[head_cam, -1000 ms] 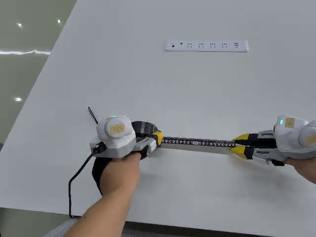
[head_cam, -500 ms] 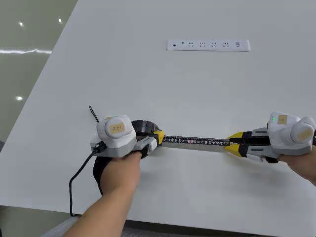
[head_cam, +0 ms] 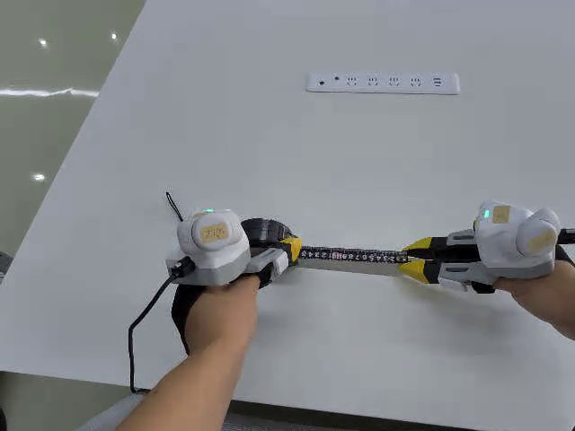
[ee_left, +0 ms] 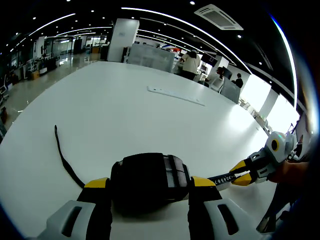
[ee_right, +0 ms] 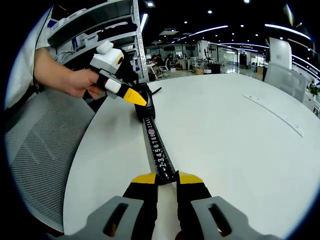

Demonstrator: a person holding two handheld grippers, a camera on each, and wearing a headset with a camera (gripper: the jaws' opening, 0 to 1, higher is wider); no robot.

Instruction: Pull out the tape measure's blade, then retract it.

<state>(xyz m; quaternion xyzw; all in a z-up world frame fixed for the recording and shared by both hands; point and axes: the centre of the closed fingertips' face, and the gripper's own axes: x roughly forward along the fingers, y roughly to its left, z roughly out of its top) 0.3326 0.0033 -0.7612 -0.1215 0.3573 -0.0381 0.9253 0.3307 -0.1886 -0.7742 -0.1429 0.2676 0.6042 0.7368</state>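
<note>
A black tape measure case rests on the white table, and my left gripper is shut on it; the left gripper view has the case clamped between the yellow-tipped jaws. Its black blade with white numbers runs rightward to my right gripper, which is shut on the blade's end. The right gripper view looks along the blade from my right gripper to the case and the left gripper. A thin black strap trails from the case.
A white power strip lies far back on the table. A black cable hangs from the left gripper over the table's near edge. The floor drops away on the left. People and desks stand far behind in the left gripper view.
My right gripper has moved left toward the case with the blade end held, so less blade is out. The left gripper and case have stayed put.
</note>
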